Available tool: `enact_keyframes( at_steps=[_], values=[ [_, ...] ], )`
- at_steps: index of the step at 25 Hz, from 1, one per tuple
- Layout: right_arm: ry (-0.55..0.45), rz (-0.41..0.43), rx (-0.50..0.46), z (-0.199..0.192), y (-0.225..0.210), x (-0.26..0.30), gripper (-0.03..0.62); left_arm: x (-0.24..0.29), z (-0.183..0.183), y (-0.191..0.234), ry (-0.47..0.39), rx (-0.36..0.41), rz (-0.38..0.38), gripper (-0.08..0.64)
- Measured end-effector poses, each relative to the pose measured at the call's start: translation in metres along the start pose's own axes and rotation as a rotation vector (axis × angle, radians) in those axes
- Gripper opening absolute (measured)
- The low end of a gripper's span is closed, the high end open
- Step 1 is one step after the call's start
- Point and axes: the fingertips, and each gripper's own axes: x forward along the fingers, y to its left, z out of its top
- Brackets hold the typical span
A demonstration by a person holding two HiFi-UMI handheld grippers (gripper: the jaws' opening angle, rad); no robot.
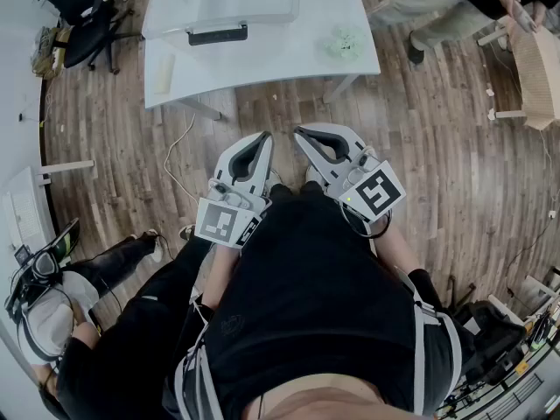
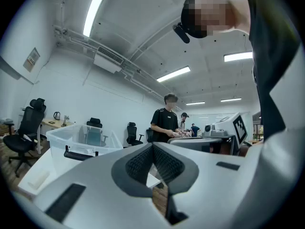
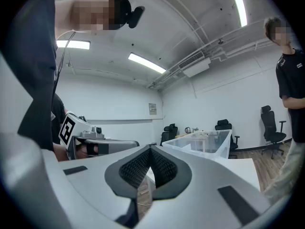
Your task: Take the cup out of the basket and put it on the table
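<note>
A clear plastic basket (image 1: 219, 3) with a black handle stands on the white table (image 1: 289, 59) ahead of me. It also shows as basket (image 2: 76, 140) in the left gripper view and basket (image 3: 205, 142) in the right gripper view. I cannot make out a cup in it. My left gripper (image 1: 262, 138) and right gripper (image 1: 298, 133) are held side by side close to my chest, above the wood floor and short of the table. Both are shut with nothing between the jaws: left gripper (image 2: 152, 145), right gripper (image 3: 150, 149).
A pale green crumpled thing (image 1: 346, 44) and a white slab (image 1: 164, 73) lie on the table. A black office chair (image 1: 87, 16) stands far left. One person (image 1: 52, 322) sits at lower left and another (image 1: 472, 7) stands at upper right by a wooden piece (image 1: 538, 68).
</note>
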Motion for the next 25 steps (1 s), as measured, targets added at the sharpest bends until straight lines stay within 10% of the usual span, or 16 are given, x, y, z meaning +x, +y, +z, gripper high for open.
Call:
enact_keyframes(
  at_steps=[25],
  values=[
    [-0.115,0.007,-0.001,0.01,-0.043,-0.038,0.015,0.042,-0.005,-0.03,0.009,0.007,0.063,0.018]
  ],
)
